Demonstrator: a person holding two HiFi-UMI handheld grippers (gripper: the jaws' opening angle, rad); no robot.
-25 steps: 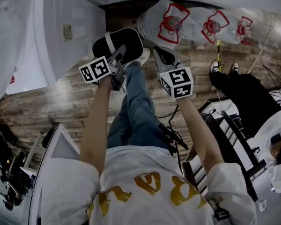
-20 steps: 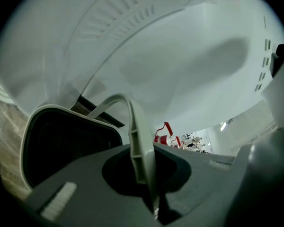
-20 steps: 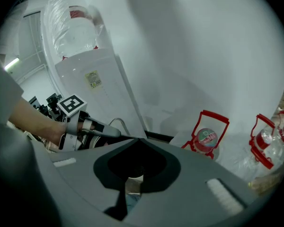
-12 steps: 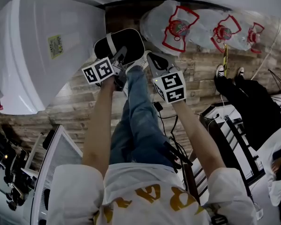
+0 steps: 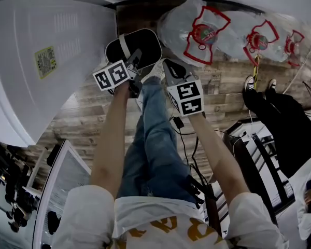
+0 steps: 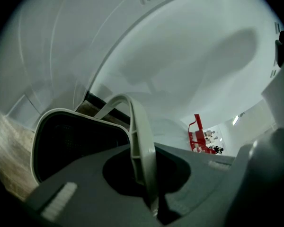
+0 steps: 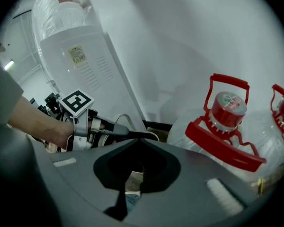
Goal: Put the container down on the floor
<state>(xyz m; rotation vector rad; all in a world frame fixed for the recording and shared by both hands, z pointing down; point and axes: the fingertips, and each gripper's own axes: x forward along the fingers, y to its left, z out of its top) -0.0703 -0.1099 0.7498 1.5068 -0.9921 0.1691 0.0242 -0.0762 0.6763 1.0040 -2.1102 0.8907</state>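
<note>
Head view | black white-rimmed plastic container (image 5: 145, 39) hardly shifts, likely not down yet | left gripper (image 5: 135, 61) clamps its grey handle (image 6: 142, 141) | right gripper (image 5: 171, 69) closed, empty

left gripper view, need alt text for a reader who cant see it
The left gripper is shut on the pale grey handle of a dark container with a light rim. A big white appliance fills the background.
</note>
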